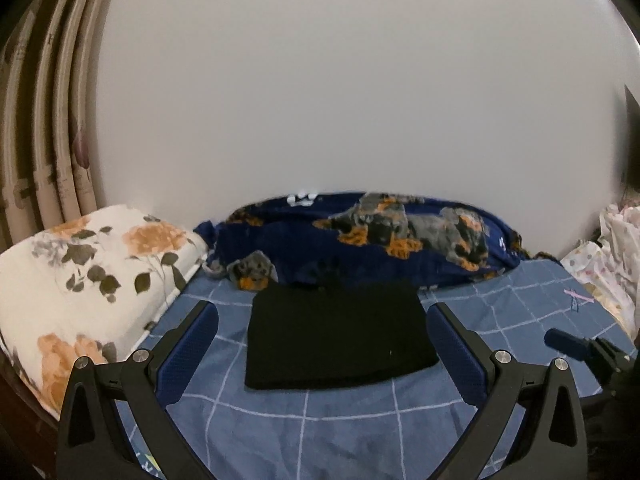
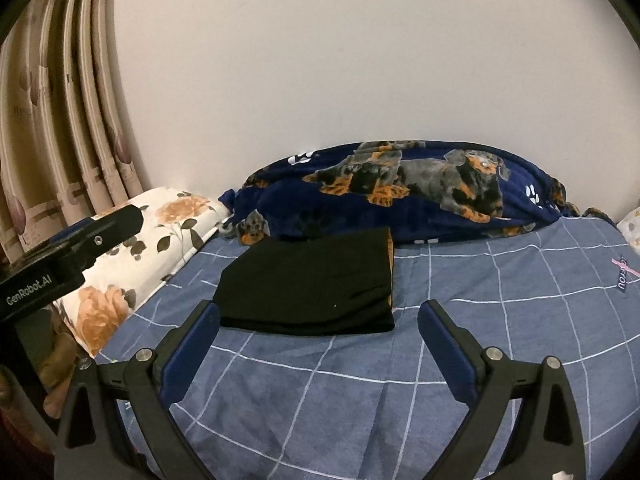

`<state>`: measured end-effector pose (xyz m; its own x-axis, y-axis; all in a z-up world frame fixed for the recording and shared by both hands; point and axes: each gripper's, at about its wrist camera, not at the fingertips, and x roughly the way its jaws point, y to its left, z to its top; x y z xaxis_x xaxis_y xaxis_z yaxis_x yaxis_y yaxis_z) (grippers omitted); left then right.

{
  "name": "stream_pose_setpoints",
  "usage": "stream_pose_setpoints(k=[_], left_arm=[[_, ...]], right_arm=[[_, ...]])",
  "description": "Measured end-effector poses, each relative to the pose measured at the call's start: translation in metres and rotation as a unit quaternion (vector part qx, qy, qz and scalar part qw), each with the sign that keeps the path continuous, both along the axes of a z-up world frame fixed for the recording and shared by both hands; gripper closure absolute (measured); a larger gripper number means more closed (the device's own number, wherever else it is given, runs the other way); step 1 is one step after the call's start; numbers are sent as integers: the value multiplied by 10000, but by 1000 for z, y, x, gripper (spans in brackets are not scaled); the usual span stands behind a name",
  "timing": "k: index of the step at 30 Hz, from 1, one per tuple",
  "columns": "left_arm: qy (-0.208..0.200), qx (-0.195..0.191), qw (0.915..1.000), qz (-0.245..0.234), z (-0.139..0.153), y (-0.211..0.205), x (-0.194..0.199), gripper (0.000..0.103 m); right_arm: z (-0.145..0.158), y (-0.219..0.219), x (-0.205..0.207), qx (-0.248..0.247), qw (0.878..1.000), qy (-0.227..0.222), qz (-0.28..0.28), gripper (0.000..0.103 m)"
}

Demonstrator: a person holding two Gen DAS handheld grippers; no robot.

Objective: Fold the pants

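The black pants (image 1: 338, 336) lie folded into a compact rectangle on the blue checked bed sheet (image 1: 320, 420). They also show in the right wrist view (image 2: 312, 284), with an orange inner edge on their right side. My left gripper (image 1: 322, 320) is open and empty, held just in front of the pants with its fingers on either side. My right gripper (image 2: 320, 316) is open and empty, a little back from the pants' near edge. The right gripper's tip shows at the right in the left wrist view (image 1: 568, 342). The left gripper's body shows at the left in the right wrist view (image 2: 72, 256).
A navy blanket with a dog print (image 1: 380, 236) is bunched against the wall behind the pants. A white floral pillow (image 1: 88, 280) lies at the left, with curtains (image 1: 48, 120) behind it. Pale floral bedding (image 1: 612, 256) is at the far right.
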<state>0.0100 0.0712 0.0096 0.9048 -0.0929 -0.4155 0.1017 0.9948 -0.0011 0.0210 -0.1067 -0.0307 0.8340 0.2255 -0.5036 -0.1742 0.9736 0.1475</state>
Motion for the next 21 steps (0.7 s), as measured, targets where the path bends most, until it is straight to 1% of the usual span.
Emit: stream_pose_setpoints(k=[5, 9, 13, 17, 21], left_arm=[[363, 188, 9992, 26, -18, -7, 8, 0], [572, 152, 9982, -72, -30, -10, 13, 0], [519, 251, 9983, 49, -37, -12, 13, 0], [562, 121, 9983, 28, -39, -9, 13, 0], [646, 116, 9978, -13, -40, -9, 15, 0]], right_arm=[[-6, 2, 4, -76, 9999, 143, -51, 4], [-11, 3, 6, -111, 9996, 254, -97, 4], [-16, 4, 7, -143, 9993, 321, -143, 4], [-17, 5, 7, -178, 9991, 326, -187, 4], [-17, 9, 4, -321, 9987, 283, -258, 3]])
